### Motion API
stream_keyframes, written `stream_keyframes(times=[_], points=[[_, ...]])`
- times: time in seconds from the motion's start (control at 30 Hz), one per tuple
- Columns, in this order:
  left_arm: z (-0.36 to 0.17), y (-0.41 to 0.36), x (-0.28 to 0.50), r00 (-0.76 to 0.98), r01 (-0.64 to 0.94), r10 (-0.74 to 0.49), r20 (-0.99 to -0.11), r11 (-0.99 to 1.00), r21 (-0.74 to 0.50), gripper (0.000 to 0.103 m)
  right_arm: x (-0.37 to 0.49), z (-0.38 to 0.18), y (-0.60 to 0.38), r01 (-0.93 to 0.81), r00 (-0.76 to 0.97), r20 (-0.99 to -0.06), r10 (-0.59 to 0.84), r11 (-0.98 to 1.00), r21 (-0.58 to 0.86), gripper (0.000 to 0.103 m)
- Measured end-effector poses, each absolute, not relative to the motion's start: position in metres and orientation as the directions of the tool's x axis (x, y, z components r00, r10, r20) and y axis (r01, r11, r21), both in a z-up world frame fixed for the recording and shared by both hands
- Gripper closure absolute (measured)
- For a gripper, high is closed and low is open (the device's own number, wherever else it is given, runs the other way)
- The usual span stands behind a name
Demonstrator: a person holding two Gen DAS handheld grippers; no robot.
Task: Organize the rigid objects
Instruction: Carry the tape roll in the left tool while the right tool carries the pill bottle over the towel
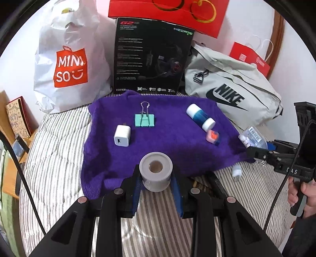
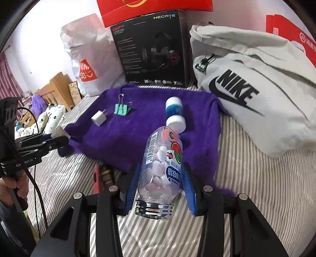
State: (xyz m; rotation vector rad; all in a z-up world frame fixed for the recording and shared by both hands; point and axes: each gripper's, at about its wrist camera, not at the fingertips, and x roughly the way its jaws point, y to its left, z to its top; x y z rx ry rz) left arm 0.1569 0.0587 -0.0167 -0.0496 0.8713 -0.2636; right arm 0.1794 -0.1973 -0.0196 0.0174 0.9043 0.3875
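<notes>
Red gift bag top cropped

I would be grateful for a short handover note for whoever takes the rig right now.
Left gripper: shut on the grey roll, at the near edge of the purple cloth.
Right gripper: shut on the clear candy bottle, cap end towards the camera.
Already lying on the cloth: white charger, green binder clip, blue-and-white tube, small orange cube.
Left to do: probably set down the roll and the bottle on the cloth too.
</notes>
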Motion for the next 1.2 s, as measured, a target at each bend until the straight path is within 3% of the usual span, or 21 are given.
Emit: stream_keyframes(times=[0.7, 1.2], points=[[-0.049, 0.066, 0.223, 0.569, 0.170, -0.211, -0.795, 0.976, -0.138, 0.075, 0.241, -0.060, -0.131, -0.438, 0.407, -0.835, 0.369, 0.882, 0.176, 0.063], [-0.062, 0.068, 0.245, 0.547, 0.165, -0.185, -0.816, 0.980, -0.112, 0.075, 0.258, -0.065, -0.137, -0.450, 0.420, -0.827, 0.374, 0.877, 0.168, 0.064]])
